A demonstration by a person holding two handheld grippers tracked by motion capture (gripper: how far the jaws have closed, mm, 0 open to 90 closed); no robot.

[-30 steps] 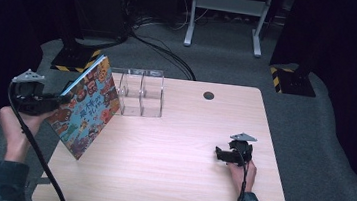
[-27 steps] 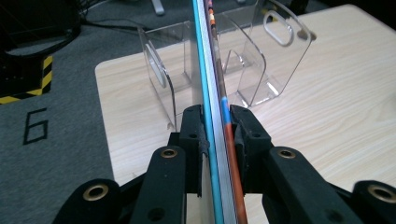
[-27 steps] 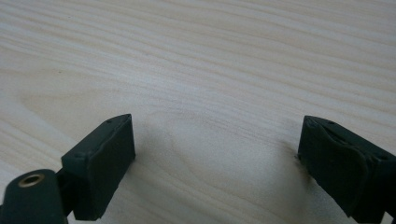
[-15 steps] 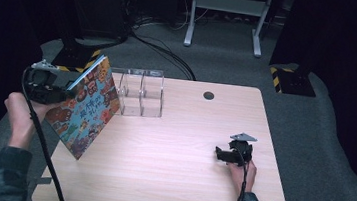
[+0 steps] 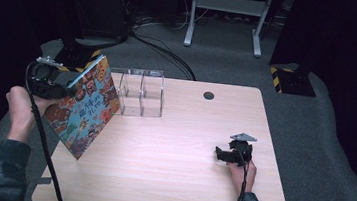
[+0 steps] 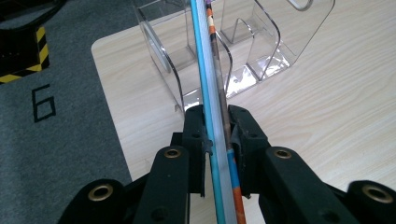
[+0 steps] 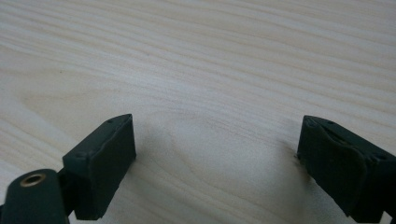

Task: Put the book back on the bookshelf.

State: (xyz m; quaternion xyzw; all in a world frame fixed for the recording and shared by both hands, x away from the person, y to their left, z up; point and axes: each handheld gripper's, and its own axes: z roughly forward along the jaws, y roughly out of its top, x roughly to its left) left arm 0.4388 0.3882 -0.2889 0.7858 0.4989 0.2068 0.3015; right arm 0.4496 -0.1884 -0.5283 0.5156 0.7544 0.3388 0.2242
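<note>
Above the table's left edge, the left gripper (image 5: 62, 90) clamped the picture book (image 5: 85, 108), tilted beside the clear rack (image 5: 142, 94), not yet slotted; the right gripper (image 5: 222, 153) rested unclenched, holding nothing.

Bench (image 5: 173, 180): pale wood-grain top, rounded corners, one round dark cable hole (image 5: 208, 95) near the far edge. Floor (image 5: 314, 125): grey carpet; a "6" marking (image 6: 43, 101) shows beside the bench's corner in the left gripper view. Black-and-yellow hazard-striped bases (image 5: 289, 79), one at far right, another at far left. Grey metal stand legs (image 5: 225, 20) beyond the bench. Black cables (image 5: 164, 53) trail across the carpet. Surroundings dark; light falls mainly on the bench.
</note>
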